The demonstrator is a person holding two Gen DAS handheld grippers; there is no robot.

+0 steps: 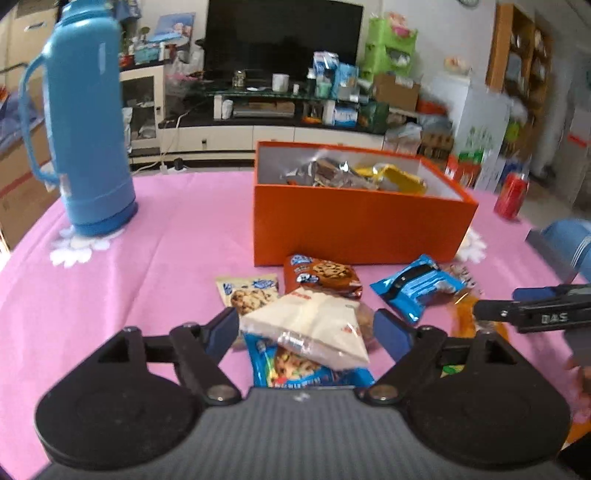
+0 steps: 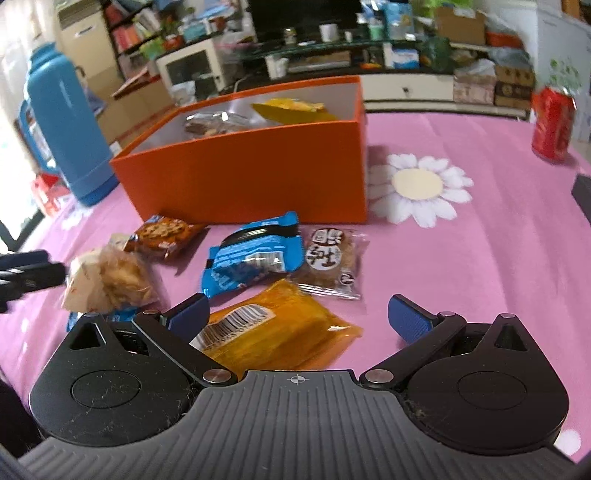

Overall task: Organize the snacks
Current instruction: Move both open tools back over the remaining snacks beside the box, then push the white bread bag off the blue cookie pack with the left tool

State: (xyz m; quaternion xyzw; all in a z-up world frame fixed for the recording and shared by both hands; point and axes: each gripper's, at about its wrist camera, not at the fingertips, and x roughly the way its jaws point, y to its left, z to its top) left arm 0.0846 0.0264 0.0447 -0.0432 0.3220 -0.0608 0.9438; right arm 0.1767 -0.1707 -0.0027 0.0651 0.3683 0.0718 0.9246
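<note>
Left tool [image 1: 306, 328] straddles white packet [image 1: 314, 325], right tool [image 2: 299, 317] spread wide.

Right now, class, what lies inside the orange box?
Inside the orange box: silver foil snack packets and a yellow packet. Anything beneath them, and the box floor, is hidden by the packets and the near wall.

Home living room: television [image 1: 282, 35], cluttered media console [image 1: 273, 131].
</note>
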